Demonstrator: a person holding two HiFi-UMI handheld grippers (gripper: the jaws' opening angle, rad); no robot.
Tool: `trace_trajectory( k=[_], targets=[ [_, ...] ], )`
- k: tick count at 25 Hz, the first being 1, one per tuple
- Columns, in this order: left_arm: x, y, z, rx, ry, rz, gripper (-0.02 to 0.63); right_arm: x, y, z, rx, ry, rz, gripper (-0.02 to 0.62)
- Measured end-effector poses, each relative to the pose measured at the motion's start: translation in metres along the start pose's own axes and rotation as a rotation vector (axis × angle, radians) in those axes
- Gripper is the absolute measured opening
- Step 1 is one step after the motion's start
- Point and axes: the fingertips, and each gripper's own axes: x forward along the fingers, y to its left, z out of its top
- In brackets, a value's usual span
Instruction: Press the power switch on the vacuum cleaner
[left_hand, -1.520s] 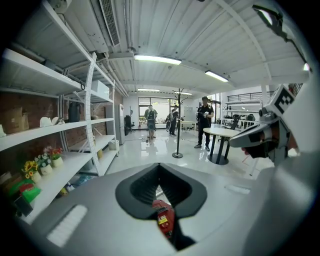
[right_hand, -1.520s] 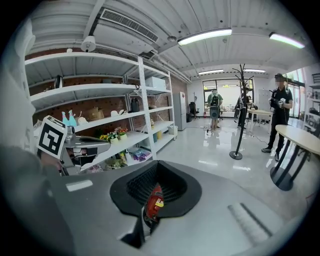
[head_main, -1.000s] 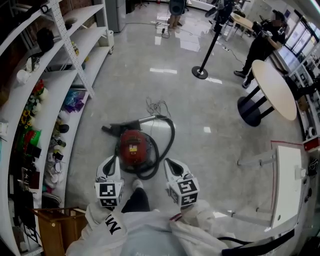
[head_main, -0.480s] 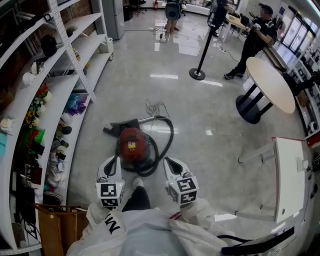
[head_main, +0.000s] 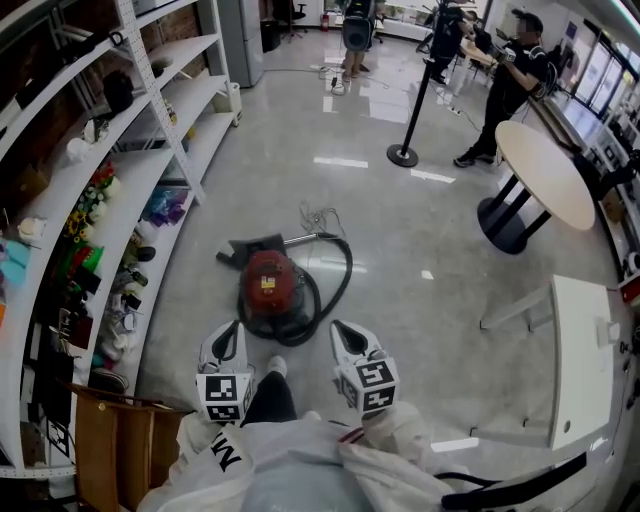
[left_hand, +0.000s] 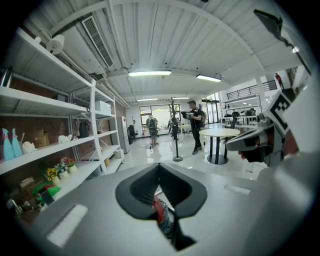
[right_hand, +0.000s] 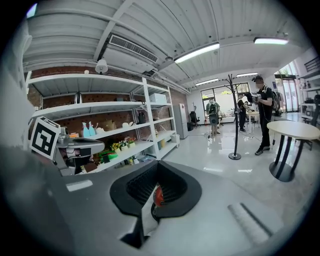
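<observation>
Both forearms are held low and forward, parallel and apart, level with each other. The left gripper (head_main: 230, 336) and right gripper (head_main: 343, 333) point down towards the red vacuum cleaner (head_main: 268, 285). It stands on the floor (head_main: 420, 230) near the shelf-side edge, just ahead of the person's shoe (head_main: 276, 367), with the black hose (head_main: 341, 275) looped around it. Neither gripper touches it. The left fingers (left_hand: 137, 190) are clenched on nothing, and the right fingers (right_hand: 132, 192) likewise.

Vacuum cleaner (head_main: 268, 285): round red canister, black base, set upright on floor, just ahead of left claw (head_main: 226, 343) and right claw (head_main: 349, 340), touched by neither. Black hose (head_main: 338, 280) looped round its right side. Black floor head (head_main: 250, 250) laid beyond body.
</observation>
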Motion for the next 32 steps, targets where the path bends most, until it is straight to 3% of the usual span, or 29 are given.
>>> trace_trajectory(
  k=[8, 16, 32],
  targets=[
    [-0.019, 0.002, -0.002, 0.013, 0.011, 0.019, 0.0, -0.006, 0.009, 0.006, 0.014, -0.038, 0.016, 0.0],
    [-0.023, -0.012, -0.005, 0.003, 0.007, -0.017, 0.0, -0.021, 0.007, -0.005, 0.023, -0.021, -0.013, 0.0],
    [-0.051, 0.007, -0.029, -0.031, 0.021, -0.044, 0.0, -0.024, 0.054, -0.018, 0.007, 0.001, -0.022, 0.0]
  ],
)
